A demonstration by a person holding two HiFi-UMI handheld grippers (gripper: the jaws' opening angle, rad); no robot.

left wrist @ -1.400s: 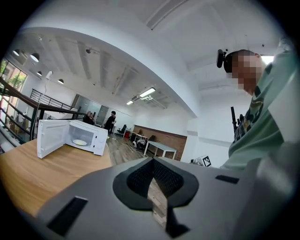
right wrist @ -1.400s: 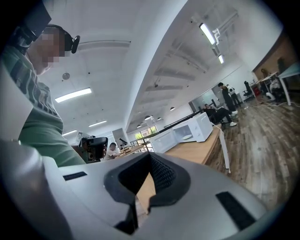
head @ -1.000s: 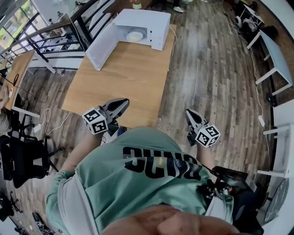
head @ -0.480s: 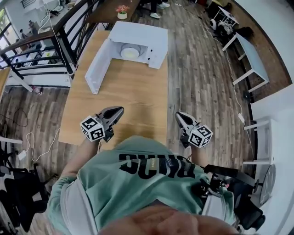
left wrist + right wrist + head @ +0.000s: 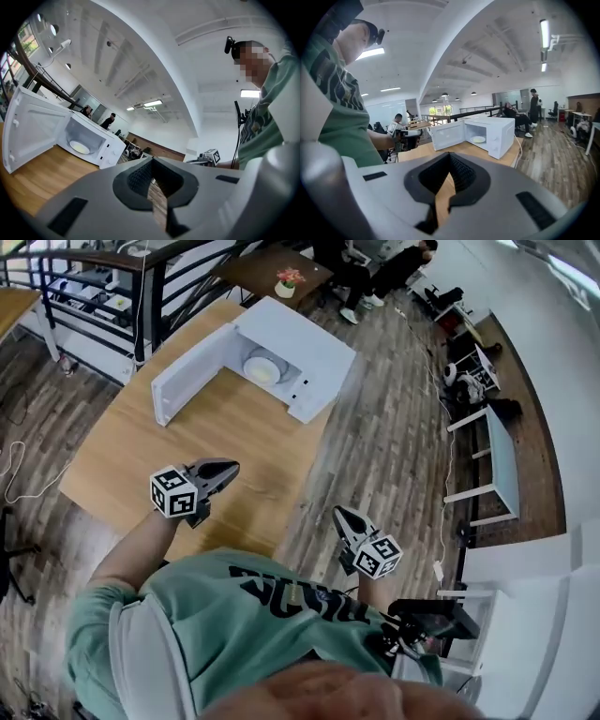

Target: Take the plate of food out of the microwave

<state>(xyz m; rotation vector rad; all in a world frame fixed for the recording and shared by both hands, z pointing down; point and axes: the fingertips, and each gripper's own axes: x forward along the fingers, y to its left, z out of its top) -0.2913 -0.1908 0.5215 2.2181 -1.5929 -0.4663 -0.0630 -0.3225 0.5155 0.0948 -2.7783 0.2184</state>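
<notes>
- Both tools have travelled with you along the near edge of the tabletop over the past second, and the microwave now sits slanted ahead with its door open.
- Your left tool is clenched and empty over the tabletop, well short of the microwave.
- Your right tool is also clenched and empty, over the floor and farther from the microwave.
- The plate of food rests inside the microwave, ahead and slightly right of your left tool, which looks the nearer of the two.

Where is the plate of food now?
In the head view, the plate sits inside the open white microwave, at the far end of the wooden table.
</notes>
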